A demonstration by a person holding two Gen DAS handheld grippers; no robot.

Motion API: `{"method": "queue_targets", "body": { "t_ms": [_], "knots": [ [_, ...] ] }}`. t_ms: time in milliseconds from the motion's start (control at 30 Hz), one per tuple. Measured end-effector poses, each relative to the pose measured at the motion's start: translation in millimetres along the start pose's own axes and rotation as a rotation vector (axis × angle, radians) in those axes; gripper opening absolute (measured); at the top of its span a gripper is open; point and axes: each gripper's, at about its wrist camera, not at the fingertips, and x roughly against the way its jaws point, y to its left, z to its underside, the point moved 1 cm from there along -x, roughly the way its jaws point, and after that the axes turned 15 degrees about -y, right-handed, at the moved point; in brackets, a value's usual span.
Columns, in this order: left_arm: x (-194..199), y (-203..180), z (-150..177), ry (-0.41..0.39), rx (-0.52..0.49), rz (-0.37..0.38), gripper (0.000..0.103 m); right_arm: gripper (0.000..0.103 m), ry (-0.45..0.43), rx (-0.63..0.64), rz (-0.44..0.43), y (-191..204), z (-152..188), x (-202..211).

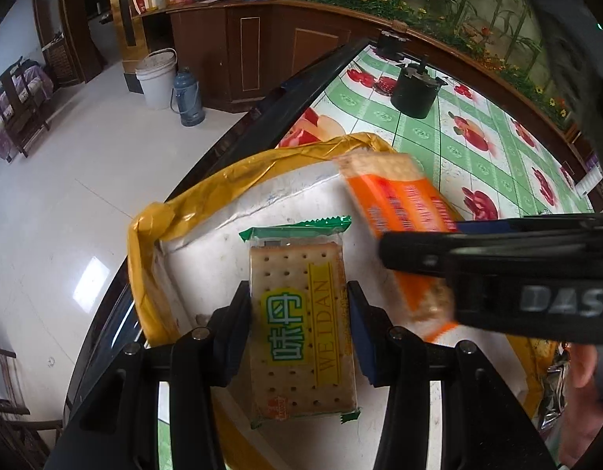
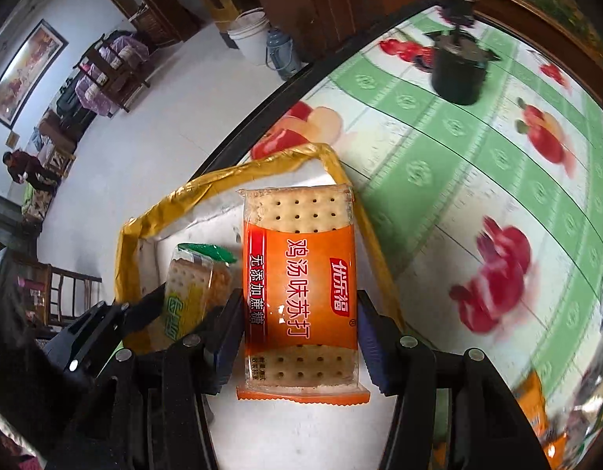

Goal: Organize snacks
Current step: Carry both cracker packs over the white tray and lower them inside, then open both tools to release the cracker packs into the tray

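My left gripper point(image 1: 299, 313) is shut on a green-edged cracker packet point(image 1: 301, 333) with a yellow label, held over a white box with yellow-taped rim point(image 1: 191, 203). In the left wrist view the right gripper point(image 1: 458, 262) comes in from the right, holding the orange packet point(image 1: 399, 211) above the same box. In the right wrist view my right gripper point(image 2: 299, 321) is shut on that orange cracker packet point(image 2: 301, 293), its blue pads against both long sides. The green packet point(image 2: 191, 293) and left gripper point(image 2: 117, 321) show at lower left, over the box rim point(image 2: 223, 180).
The box sits at the table's near-left edge point(image 1: 301, 90) on a fruit-print cloth point(image 1: 477, 137). A black pot point(image 1: 415, 90) stands farther back. More orange packets point(image 2: 536, 411) lie on the cloth at lower right. Beyond the edge are a white bucket point(image 1: 156, 78) and a blue flask point(image 1: 187, 98).
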Motion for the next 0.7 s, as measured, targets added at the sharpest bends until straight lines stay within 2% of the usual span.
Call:
{"method": "queue_targets", "body": {
  "t_ms": [233,267,333,400,700],
  "knots": [
    [-3.1,-1.4,-2.0,-0.009,-0.009,-0.031,0.048,0.059,0.036,0.007,-0.002,6.8,-6.4,-28.5],
    [-3.9,-1.4,-2.4,-0.008,-0.006,-0.032,0.050,0.059,0.039,0.009,0.000,7.1,-6.5,-30.7],
    [-3.2,-1.8,-2.7,-0.012,-0.004,-0.033,0.065,0.059,0.042,0.008,0.009,7.4,-6.5,-33.2],
    [-2.1,-2.8,-3.2,-0.016,-0.001,-0.026,0.072,0.059,0.038,-0.001,0.004,6.2,-7.4,-33.7],
    [8.6,-4.3,-5.6,-0.010,0.030,-0.018,0.075,0.065,0.013,-0.045,-0.059,-6.0,-10.4,-12.7]
  ]
}}
